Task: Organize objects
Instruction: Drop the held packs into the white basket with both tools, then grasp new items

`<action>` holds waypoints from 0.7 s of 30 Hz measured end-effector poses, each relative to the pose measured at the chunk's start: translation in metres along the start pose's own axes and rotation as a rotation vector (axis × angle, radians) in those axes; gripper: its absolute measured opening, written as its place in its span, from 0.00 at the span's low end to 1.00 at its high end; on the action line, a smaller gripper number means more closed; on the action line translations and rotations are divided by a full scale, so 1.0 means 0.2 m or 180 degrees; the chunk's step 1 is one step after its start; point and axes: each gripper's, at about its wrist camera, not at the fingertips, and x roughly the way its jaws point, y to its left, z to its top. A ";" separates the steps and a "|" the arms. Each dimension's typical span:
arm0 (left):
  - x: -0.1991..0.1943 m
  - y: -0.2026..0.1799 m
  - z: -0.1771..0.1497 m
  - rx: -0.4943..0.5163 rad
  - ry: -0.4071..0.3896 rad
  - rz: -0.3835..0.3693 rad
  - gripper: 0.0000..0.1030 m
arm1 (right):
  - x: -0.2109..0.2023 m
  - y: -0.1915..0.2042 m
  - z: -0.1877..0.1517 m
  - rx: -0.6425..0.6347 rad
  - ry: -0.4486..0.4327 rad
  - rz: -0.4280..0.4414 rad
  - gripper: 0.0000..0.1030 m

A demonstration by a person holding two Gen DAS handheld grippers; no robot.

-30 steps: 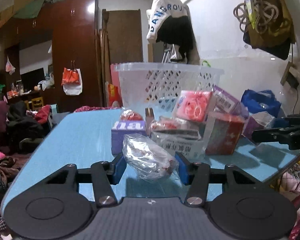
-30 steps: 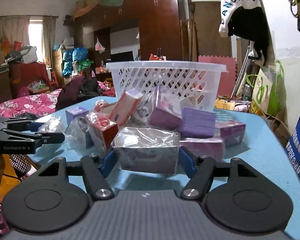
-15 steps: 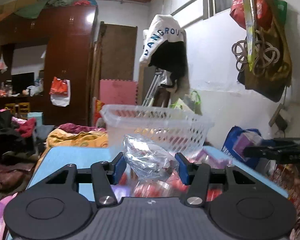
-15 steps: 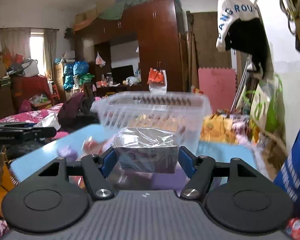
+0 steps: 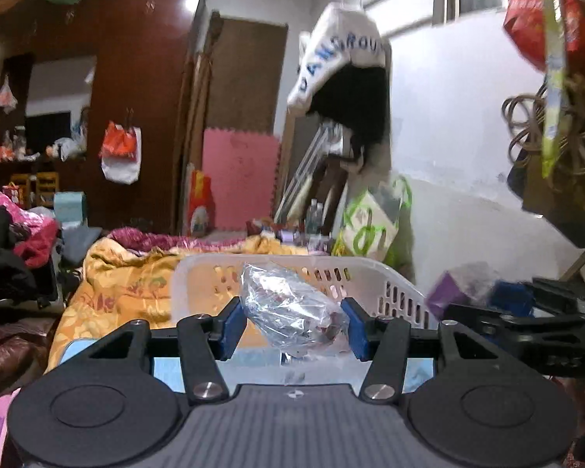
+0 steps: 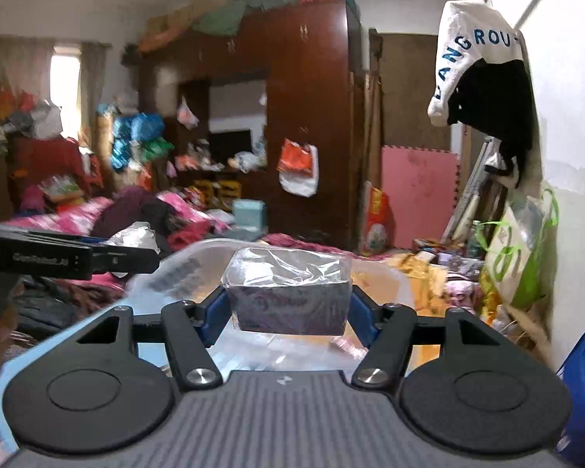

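Hanging white garment (image 6: 475, 54), up and to the right of the right claw: blue capitals read "ANGROU", with the start and end of the word hidden in folds.
Same garment (image 5: 343, 54), above the left claw: letters read roughly "ANGROU".
Side of the left claw (image 6: 58, 260): small pale lettering, too blurred to read.
Purple wrapped box (image 6: 288, 300) between the right claw's fingers: print was illegible.
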 end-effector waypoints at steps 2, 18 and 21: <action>0.12 0.00 0.03 0.0016 0.0173 0.0090 0.56 | 0.10 -0.01 0.02 -0.0038 0.0089 0.0057 0.66; -0.42 0.05 -0.49 0.0232 -0.0033 0.0060 0.85 | -0.43 0.03 -0.42 -0.0106 -0.0065 -0.0056 1.00; -0.54 0.06 -0.72 0.0231 0.0026 -0.0067 0.85 | -0.51 -0.01 -0.65 0.0126 0.0072 -0.0014 1.00</action>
